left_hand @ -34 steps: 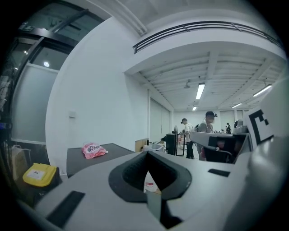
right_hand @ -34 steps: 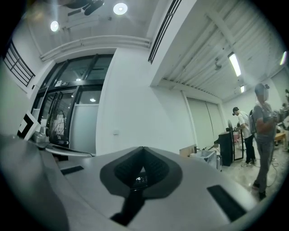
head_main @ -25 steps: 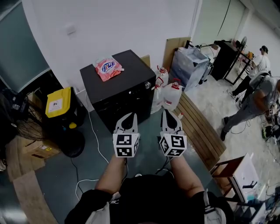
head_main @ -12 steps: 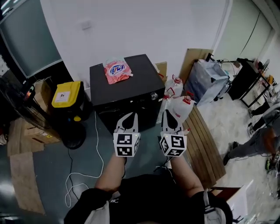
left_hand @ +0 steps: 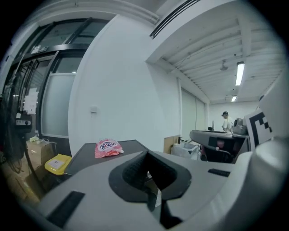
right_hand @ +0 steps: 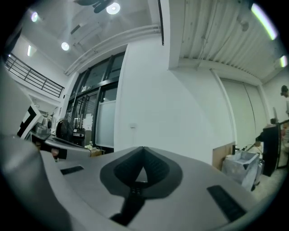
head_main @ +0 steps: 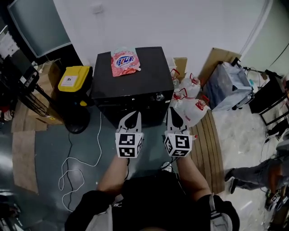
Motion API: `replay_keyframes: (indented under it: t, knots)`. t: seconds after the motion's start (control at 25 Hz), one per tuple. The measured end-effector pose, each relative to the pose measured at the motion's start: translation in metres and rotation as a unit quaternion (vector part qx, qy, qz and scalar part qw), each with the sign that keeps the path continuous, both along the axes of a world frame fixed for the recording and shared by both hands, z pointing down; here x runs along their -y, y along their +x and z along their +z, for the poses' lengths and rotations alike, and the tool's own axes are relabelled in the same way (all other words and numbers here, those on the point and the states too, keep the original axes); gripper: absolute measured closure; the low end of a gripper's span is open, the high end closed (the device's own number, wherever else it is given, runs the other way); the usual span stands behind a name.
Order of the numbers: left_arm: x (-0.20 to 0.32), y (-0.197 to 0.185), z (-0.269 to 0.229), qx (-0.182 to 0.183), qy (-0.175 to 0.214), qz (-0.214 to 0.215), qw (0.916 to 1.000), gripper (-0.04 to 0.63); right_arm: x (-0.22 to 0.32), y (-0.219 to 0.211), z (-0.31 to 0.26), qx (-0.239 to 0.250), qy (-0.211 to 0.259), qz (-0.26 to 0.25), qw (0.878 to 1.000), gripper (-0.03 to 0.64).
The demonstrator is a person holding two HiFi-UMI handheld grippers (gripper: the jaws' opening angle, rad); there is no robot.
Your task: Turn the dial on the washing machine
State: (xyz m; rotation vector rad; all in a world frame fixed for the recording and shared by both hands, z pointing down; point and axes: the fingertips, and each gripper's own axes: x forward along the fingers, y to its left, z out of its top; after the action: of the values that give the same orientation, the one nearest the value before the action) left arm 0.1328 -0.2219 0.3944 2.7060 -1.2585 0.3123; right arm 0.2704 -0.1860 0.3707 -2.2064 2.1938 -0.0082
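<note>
Head view: bright, even overhead light, soft shadows, sharp centre, edges bowed. Front of black box-shaped washing machine [head_main: 131, 108] sits in shadow. Gripper views: heavy fisheye, black corners. Long white ceiling tube light [left_hand: 239, 73] and round ceiling lamp [right_hand: 113, 7] glare.

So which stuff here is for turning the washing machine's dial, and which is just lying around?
For the job: washing machine, dial, left gripper, right gripper.

Just lying about: pink detergent bag, yellow-lidded bin, red-capped jugs, white cable.
</note>
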Motion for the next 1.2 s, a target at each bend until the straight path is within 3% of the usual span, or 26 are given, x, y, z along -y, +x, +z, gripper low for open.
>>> replay_keyframes:
  t: [0.16,0.28,0.4,0.6,0.8,1.12,1.2]
  knots:
    - [0.003,0.016,0.005,-0.001,-0.004,-0.035,0.9994,0.584,0.014,0.016,0.007,-0.029,0.002,-0.044,0.999,0.617]
    - [-0.002,0.02,0.017,0.001,-0.014,-0.059,0.9981,0.584,0.018,0.017,0.016,-0.094,0.01,-0.072,0.993,0.615]
    - [-0.009,0.02,0.03,-0.002,-0.026,-0.081,0.9963,0.584,0.021,0.013,0.035,-0.174,0.003,-0.102,0.98,0.612]
    - [-0.006,0.018,0.055,0.003,-0.031,-0.101,0.9944,0.584,0.04,0.02,0.087,-0.266,-0.052,-0.107,0.957,0.524]
    - [0.002,0.01,0.074,0.015,-0.025,-0.098,0.9948,0.584,0.074,0.016,0.124,-0.365,-0.049,-0.125,0.921,0.477]
    - [0.011,0.003,0.119,0.012,-0.042,-0.096,0.9944,0.584,0.122,0.017,0.19,-0.475,-0.065,-0.138,0.867,0.428]
    - [0.014,0.002,0.132,0.011,-0.047,-0.093,0.9945,0.584,0.133,0.018,0.213,-0.507,-0.073,-0.143,0.847,0.413]
